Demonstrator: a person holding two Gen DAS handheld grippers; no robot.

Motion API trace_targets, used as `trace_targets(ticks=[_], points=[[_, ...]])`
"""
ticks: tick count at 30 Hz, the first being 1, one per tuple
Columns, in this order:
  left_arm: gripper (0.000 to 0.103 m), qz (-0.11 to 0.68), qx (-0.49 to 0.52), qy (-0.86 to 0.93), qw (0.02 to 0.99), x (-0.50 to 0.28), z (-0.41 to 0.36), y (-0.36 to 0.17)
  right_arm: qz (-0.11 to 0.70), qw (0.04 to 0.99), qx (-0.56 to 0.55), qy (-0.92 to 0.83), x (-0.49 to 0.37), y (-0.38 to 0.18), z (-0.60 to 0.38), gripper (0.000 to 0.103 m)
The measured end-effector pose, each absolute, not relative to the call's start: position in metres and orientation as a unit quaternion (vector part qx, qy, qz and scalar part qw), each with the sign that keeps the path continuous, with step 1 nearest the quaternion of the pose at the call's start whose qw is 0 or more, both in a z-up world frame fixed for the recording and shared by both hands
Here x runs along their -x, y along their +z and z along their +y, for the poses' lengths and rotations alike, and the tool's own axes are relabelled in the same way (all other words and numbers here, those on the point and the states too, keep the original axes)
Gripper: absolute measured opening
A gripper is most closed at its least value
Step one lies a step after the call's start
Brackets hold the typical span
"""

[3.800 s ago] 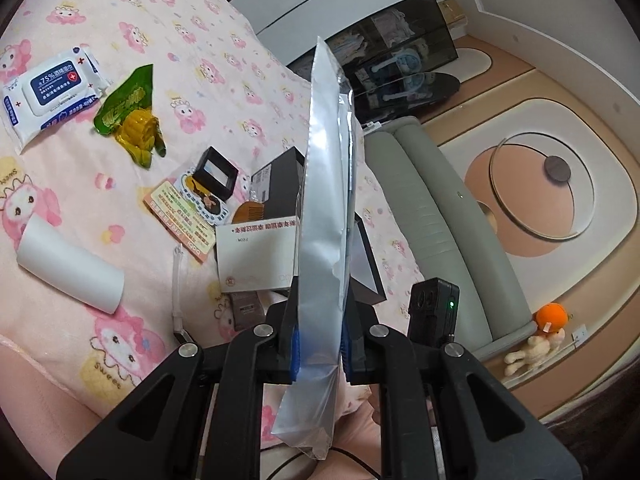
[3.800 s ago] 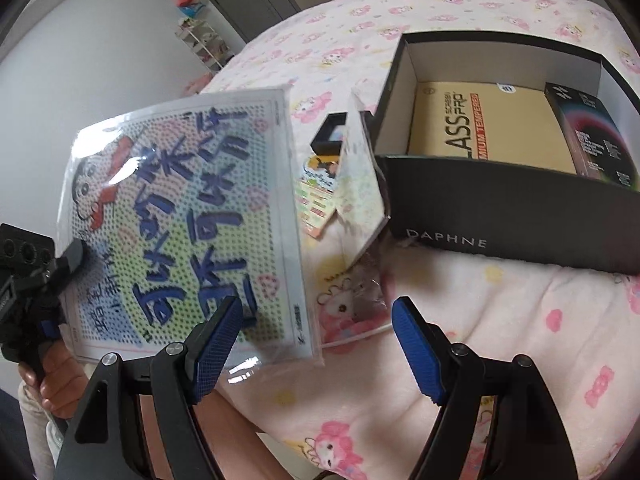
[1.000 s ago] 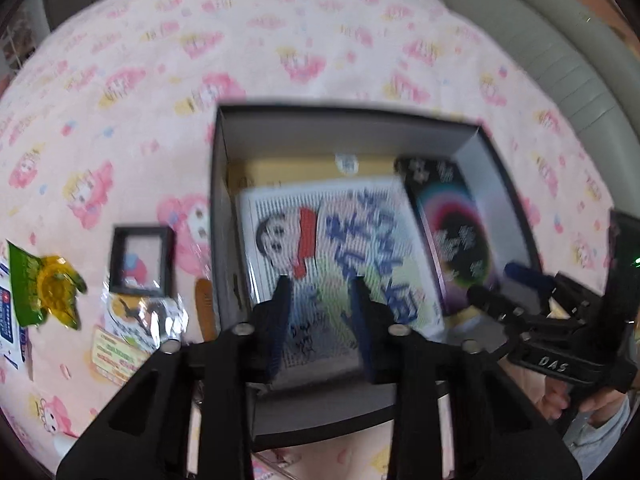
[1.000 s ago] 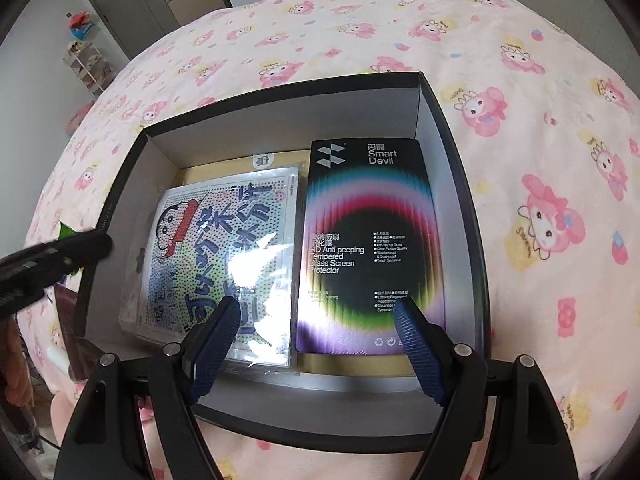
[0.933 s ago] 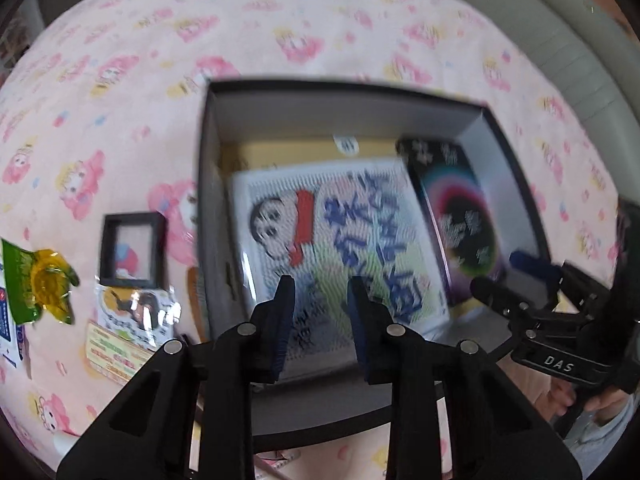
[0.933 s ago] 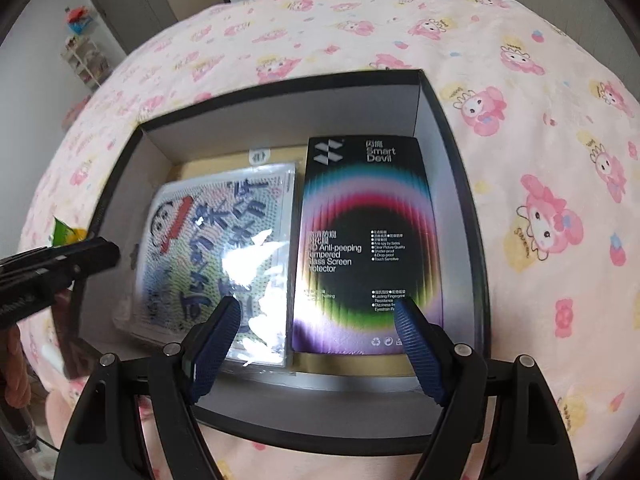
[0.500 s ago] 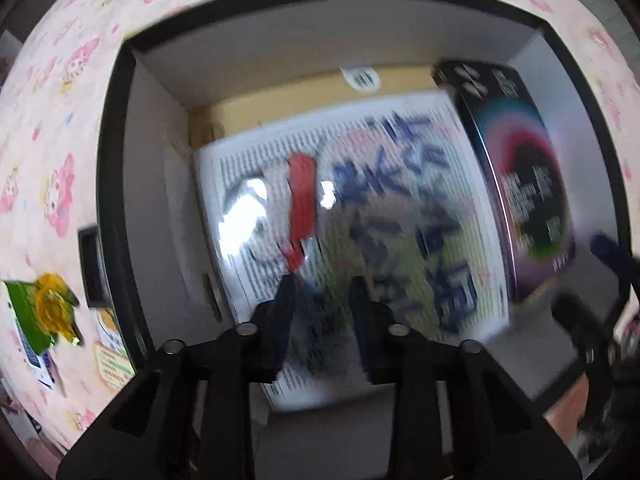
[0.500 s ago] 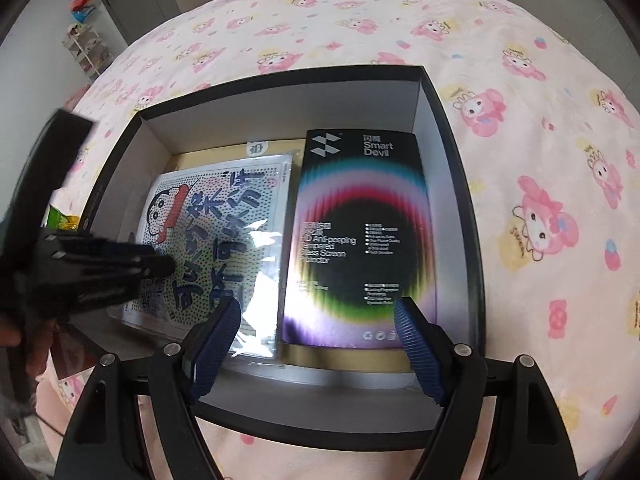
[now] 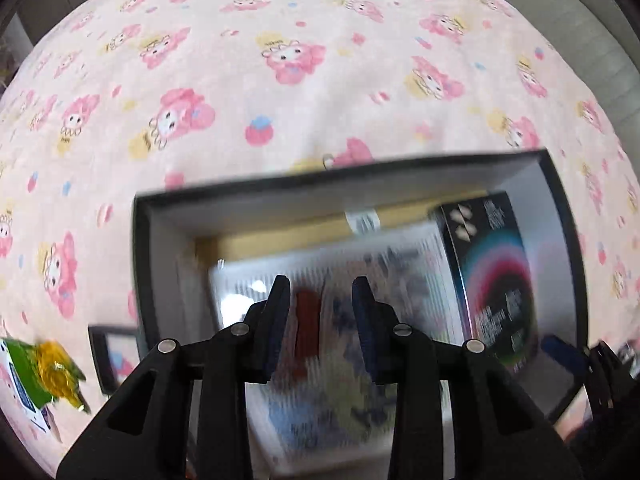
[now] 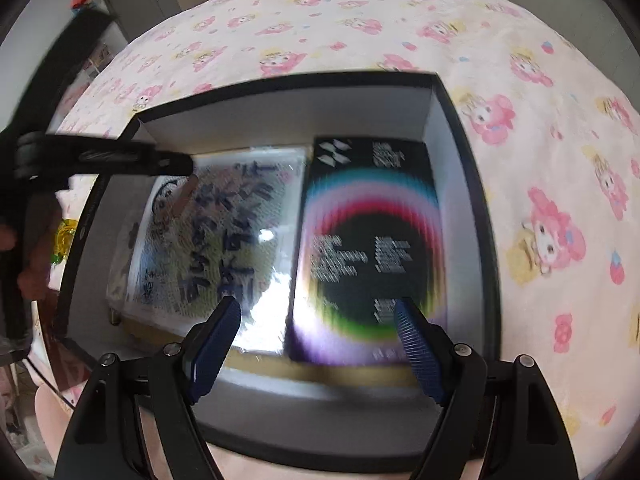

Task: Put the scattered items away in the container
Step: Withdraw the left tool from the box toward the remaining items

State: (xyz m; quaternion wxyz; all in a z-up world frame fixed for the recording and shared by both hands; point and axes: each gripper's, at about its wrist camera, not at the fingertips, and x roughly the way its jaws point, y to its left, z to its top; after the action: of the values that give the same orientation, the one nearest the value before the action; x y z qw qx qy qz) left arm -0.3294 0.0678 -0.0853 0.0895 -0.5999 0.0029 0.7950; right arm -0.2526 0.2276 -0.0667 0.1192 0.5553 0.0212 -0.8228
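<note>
Bagged print (image 10: pixel 224 236) lies flat in black box (image 10: pixel 468 184) left of centre frame; left gripper (image 9: pixel 322 292) parted, empty, right gripper (image 10: pixel 316 312) wide open, so lift straight out, clearing the walls.

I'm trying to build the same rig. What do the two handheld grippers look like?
Both are matte black plastic with angular, cut-out linkage arms joined by silver round-head screws. The left gripper has dark blue pads on its fingers. The right gripper has ribbed blue pads. No cables, sleeves or markings show.
</note>
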Motion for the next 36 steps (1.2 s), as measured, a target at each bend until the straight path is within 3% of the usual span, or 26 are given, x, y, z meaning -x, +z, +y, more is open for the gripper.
trace_targets(ticks=[6,11,14,22,29,36], points=[[0.032,-0.014,0.627,0.777,0.053,0.348,0.066,-0.114,0.036,0.107,-0.562,-0.820,0.273,-0.068,0.215,0.077],[0.039,0.019,0.620,0.778,0.101,0.326,0.081,-0.118,0.025,0.106,-0.578,-0.809,0.266,-0.080,0.216,0.077],[0.053,0.024,0.618,0.778,0.108,0.323,0.084,-0.116,0.013,0.110,-0.595,-0.796,0.257,-0.092,0.219,0.077],[0.048,0.009,0.615,0.780,0.114,0.326,0.085,-0.108,-0.001,0.109,-0.593,-0.798,0.242,-0.090,0.227,0.077],[0.047,-0.068,0.636,0.767,0.054,0.351,0.062,-0.127,0.027,0.096,-0.590,-0.801,0.257,-0.081,0.226,0.077],[0.047,-0.027,0.641,0.763,0.085,0.330,0.070,-0.118,0.037,0.082,-0.591,-0.801,0.263,-0.079,0.226,0.078]])
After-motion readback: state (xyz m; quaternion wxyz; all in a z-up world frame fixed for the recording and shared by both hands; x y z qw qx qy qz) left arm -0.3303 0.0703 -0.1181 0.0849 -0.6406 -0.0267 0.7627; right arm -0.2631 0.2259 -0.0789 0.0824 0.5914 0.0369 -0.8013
